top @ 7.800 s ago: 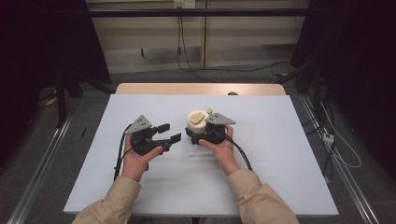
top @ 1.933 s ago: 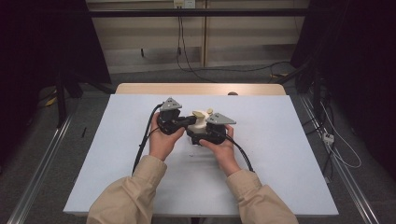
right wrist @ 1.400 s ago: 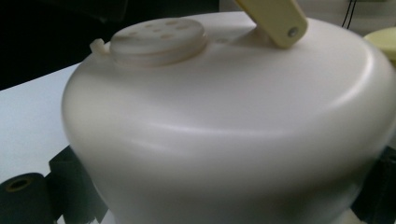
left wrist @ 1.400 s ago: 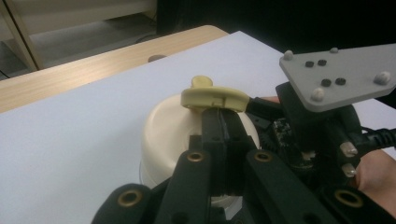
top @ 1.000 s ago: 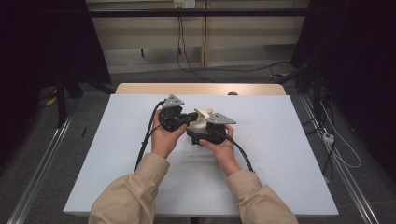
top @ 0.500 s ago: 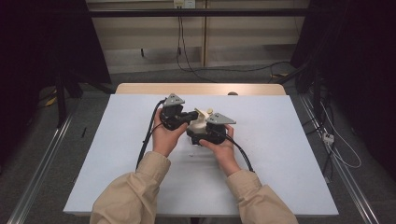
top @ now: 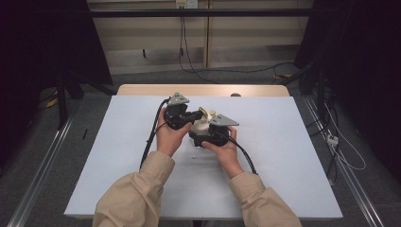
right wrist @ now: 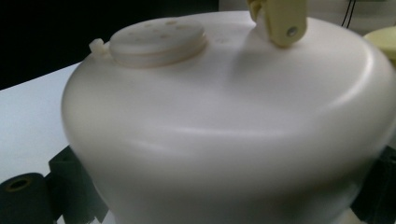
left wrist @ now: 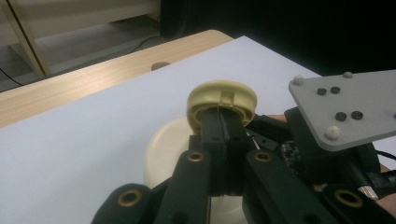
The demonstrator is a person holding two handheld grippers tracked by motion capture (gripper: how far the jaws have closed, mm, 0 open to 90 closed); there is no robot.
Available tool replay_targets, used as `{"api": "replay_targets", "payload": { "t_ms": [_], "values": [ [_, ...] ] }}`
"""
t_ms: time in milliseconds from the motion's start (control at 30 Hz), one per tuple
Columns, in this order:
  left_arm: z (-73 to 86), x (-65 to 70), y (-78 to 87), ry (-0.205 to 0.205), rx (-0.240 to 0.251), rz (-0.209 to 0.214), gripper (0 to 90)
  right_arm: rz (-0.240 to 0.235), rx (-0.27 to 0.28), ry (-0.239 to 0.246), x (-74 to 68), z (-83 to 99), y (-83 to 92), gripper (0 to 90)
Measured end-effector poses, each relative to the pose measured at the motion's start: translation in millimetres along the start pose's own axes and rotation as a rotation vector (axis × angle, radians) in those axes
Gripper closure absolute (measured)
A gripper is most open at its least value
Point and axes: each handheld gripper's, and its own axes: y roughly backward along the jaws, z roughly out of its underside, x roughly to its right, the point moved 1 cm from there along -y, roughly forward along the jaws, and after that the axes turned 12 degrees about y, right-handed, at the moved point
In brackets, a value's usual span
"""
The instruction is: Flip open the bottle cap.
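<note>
A cream plastic jar (top: 199, 126) sits at the middle of the white table sheet (top: 283, 156). My right gripper (top: 204, 135) is shut on the jar's body; its black fingers (right wrist: 23, 191) flank the jar (right wrist: 224, 126) low at both sides. A perforated cream disc (right wrist: 159, 39) lies bare on the jar's top, beside a yellow hinge (right wrist: 279, 17). The round yellow lid (left wrist: 222, 98) stands raised above the jar (left wrist: 163, 151). My left gripper (left wrist: 222, 123) is shut on the lid's near rim, jaws pressed together; from above, the left gripper (top: 195, 114) reaches in from the left.
A strip of bare wooden tabletop (top: 203, 90) runs along the far edge of the sheet. A small white speck (top: 194, 155) lies just in front of the jar. The right gripper's grey plate (left wrist: 345, 107) hangs close to my left jaws. Dark floor and cables surround the table.
Since the oldest frame my left gripper has moved right from the open table to the jar and shut on the lid. Over the last second nothing has moved.
</note>
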Motion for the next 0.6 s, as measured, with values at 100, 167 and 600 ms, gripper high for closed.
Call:
{"api": "replay_targets", "payload": {
  "t_ms": [100, 167, 600],
  "values": [
    [-0.5, -0.7, -1.7, 0.000, -0.002, 0.000, 90.0, -0.001, 0.000, 0.000, 0.2, 0.0, 0.1, 6.0],
    [-0.6, -0.8, -2.7, 0.001, -0.005, -0.002, 90.0, -0.002, 0.001, 0.000, 0.3, 0.1, 0.1, 6.0],
    [-0.5, -0.5, -8.7, 0.003, -0.001, 0.002, 90.0, 0.001, 0.003, 0.004, 0.0, 0.2, 0.7, 6.0]
  ]
}}
